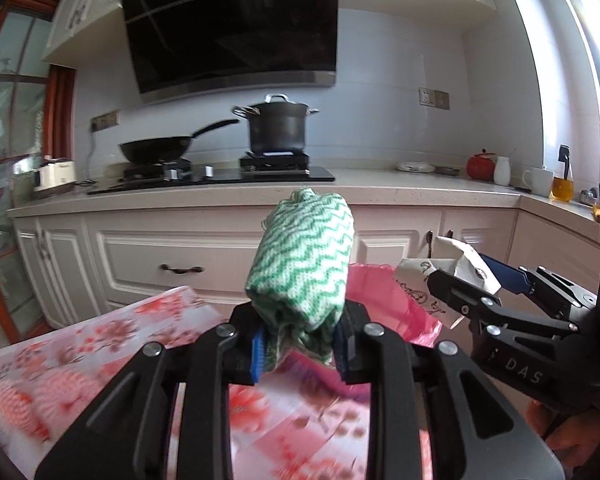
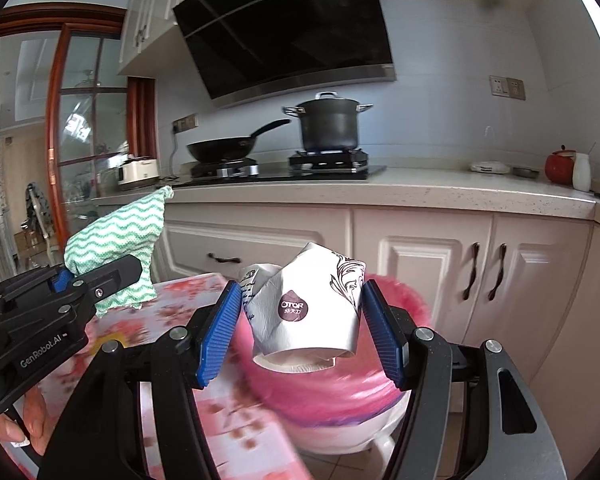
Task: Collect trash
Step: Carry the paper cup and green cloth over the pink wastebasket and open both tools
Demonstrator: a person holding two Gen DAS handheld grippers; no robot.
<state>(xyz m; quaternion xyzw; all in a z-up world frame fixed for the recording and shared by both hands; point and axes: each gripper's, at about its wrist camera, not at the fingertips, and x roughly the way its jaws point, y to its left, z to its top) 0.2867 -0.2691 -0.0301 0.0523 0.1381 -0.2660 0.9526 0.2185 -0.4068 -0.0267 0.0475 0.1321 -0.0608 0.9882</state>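
Note:
A green-and-white wavy cloth (image 1: 304, 248) stands bunched up between the blue pads of my left gripper (image 1: 300, 320), which is shut on its lower end. In the right wrist view the same cloth (image 2: 120, 236) and left gripper (image 2: 96, 276) are at the left. My right gripper (image 2: 302, 288) is shut on a crumpled white paper cup (image 2: 312, 312) with a brown logo, and both pads touch its sides. Just below and beyond the cup is a white bin lined with a pink bag (image 2: 320, 392). In the left wrist view the right gripper (image 1: 460, 268) holds the cup (image 1: 414, 276) above the pink bag (image 1: 380, 292).
A table with a pink floral cover (image 1: 100, 340) lies under both grippers, left of the bin. Beyond are white cabinets (image 2: 420, 264) and a counter (image 2: 440, 192) with a wok (image 2: 220, 148), a pot (image 2: 328, 124) and a red jar (image 2: 558, 166). A hand (image 2: 4, 428) holds the left gripper.

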